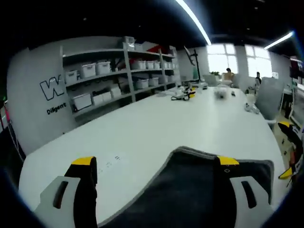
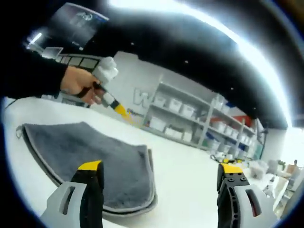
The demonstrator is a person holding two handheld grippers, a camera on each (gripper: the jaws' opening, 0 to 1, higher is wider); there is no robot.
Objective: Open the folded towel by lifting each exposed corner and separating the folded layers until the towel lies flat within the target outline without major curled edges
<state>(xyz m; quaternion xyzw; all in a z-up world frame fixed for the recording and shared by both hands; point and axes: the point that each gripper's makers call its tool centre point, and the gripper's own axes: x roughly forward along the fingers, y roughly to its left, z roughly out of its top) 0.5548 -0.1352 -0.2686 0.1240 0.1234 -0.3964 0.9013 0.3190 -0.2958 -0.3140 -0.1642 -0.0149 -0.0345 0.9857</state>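
The dark grey towel (image 2: 90,156), plush with a paler stitched hem, lies folded on the white table (image 2: 190,175), its long axis running leftward from the right gripper (image 2: 159,178), whose jaws stand wide apart, empty, above it. The left gripper (image 1: 156,166) hovers spread, empty, over the towel's rounded corner.

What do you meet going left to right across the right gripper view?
Towel loop → hand holding the left gripper → grey towel → shelves with bins → cluttered far end of the table.
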